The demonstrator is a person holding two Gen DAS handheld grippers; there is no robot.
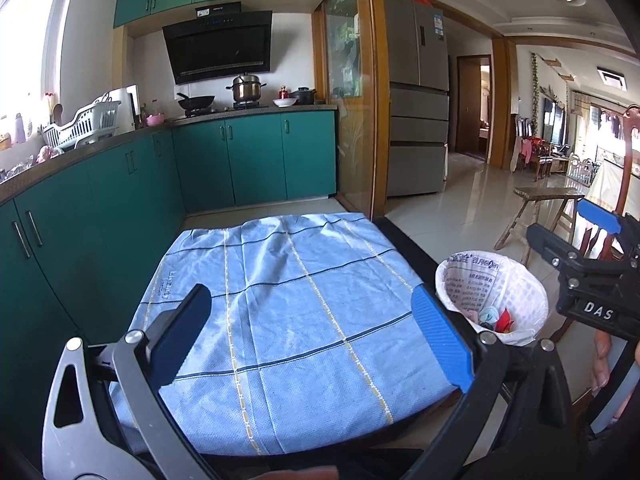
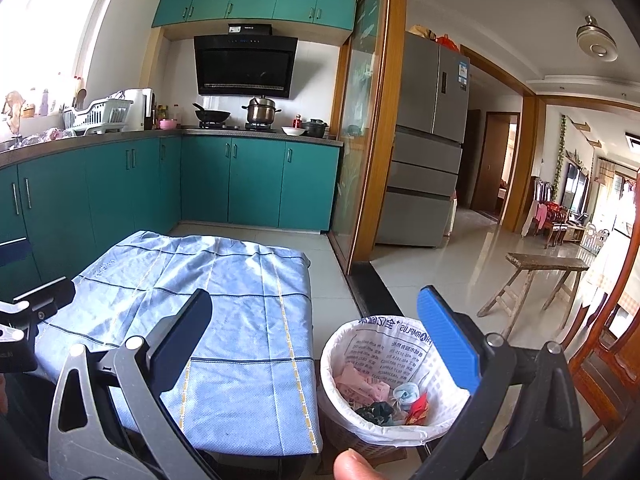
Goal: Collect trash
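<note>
Left wrist view: left gripper [image 1: 312,340] spread wide and holding nothing, hanging over a bare blue checked cloth [image 1: 288,312] on a small table. Right wrist view: right gripper [image 2: 316,336] likewise spread and empty, poised beside the cloth and above a white-lined waste basket [image 2: 362,344] standing on the floor just off the table's right edge. Crumpled trash [image 2: 380,400] already down in the liner, pink, pale blue, red and dark scraps; none visible on the cloth. Judging from that, little left to gather: best to scan the cloth edges and floor, approach any scrap with jaws open, pinch low, carry clear over the rim before letting go. Readable: "DAS" on the right gripper's body, "PHARMPLUS" upside down on the liner, other print too small
</note>
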